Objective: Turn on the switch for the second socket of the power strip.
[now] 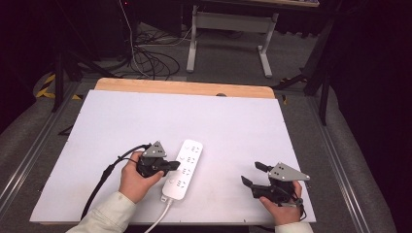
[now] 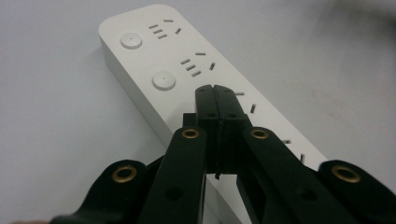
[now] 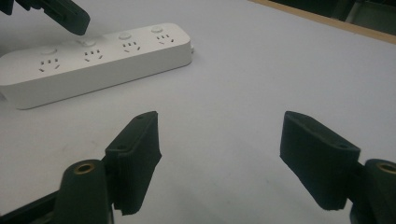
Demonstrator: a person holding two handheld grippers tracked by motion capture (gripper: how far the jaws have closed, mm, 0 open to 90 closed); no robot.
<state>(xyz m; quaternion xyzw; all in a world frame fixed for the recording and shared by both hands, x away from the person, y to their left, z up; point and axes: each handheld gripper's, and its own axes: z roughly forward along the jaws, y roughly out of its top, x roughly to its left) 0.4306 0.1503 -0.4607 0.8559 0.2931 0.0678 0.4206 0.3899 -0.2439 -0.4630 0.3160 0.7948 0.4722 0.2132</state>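
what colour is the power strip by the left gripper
White, the power strip and its round buttons alike, with dark socket slots. The left gripper view shows it best.

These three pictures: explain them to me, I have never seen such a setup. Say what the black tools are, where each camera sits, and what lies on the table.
A person holds a two-jaw gripper in each hand. The high view looks down on the white table. On it lies a white power strip.

The left gripper has its jaws shut, empty, with the tips over the strip; its own camera shows them closed above the sockets.

The right gripper is open, holds nothing, and sits apart from the strip; its camera looks between the spread jaws.
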